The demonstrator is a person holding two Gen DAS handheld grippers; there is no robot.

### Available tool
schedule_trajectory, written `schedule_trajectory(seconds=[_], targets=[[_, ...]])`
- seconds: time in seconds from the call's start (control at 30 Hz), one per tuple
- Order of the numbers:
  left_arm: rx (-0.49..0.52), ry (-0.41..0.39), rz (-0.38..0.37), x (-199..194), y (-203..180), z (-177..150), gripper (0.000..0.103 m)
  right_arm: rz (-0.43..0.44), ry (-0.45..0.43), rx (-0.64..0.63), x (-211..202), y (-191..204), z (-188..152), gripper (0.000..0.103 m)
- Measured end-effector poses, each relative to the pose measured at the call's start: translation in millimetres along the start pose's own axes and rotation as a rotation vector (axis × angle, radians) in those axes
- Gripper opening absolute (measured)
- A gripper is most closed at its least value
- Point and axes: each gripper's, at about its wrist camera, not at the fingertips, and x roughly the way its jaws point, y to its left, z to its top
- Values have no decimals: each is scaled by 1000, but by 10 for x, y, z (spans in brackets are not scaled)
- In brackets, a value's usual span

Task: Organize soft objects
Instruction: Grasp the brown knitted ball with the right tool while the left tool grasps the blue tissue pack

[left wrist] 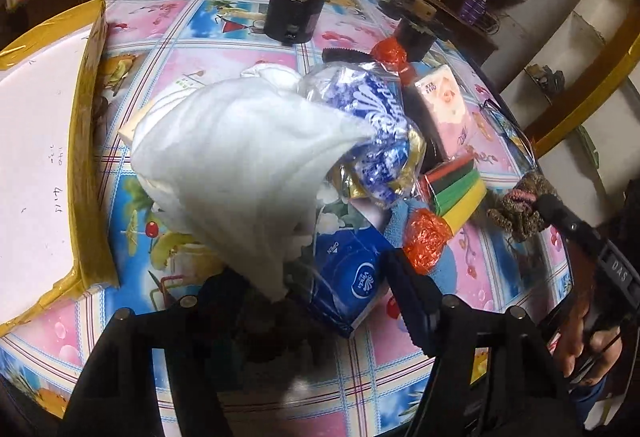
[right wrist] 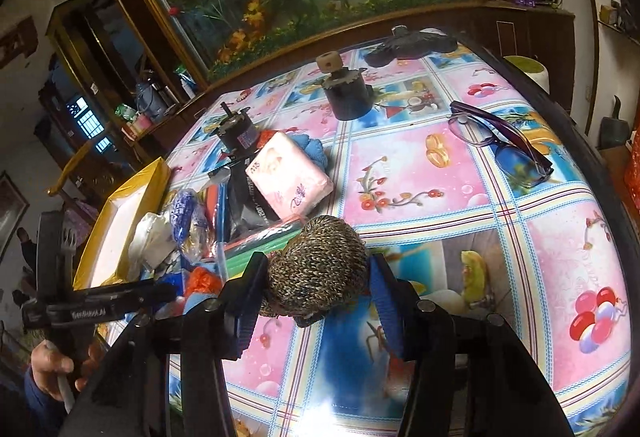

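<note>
Both grippers hold soft things over the patterned worktop (right wrist: 460,197).

The left gripper (left wrist: 320,301) pinches a corner of a white cloth (left wrist: 240,165), which drapes over the pile of a blue tissue pack (left wrist: 352,277), a pink tissue pack (left wrist: 444,109) and striped sponges (left wrist: 456,193), beside a yellow-edged tray (left wrist: 86,117). The right gripper (right wrist: 316,301) is clamped on a brown knitted ball (right wrist: 316,265), lifted just right of that pile. Purple glasses (right wrist: 500,141) lie well apart.
</note>
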Motion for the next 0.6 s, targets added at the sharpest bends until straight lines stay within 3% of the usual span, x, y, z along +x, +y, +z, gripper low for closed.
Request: schedule_trajectory(seconds=[0.13, 0.3, 0.4, 0.43, 0.5, 0.6], targets=[[-47, 20, -2, 35, 0, 50, 74, 13, -5, -2, -18, 0, -25, 55], [-10, 24, 47, 124, -116, 122, 86, 26, -2, -7, 10, 30, -46, 55], [35, -1, 71, 150, -154, 121, 86, 37, 1, -11, 13, 53, -60, 55], [46, -7, 69, 136, -147, 106, 85, 39, 1, -12, 9, 64, -66, 55], [80, -17, 96, 106, -132, 81, 66, 43, 4, -21, 7, 91, -76, 55], [103, -27, 61, 37, -54, 2, 66, 50, 8, -39, 5, 142, -89, 56]])
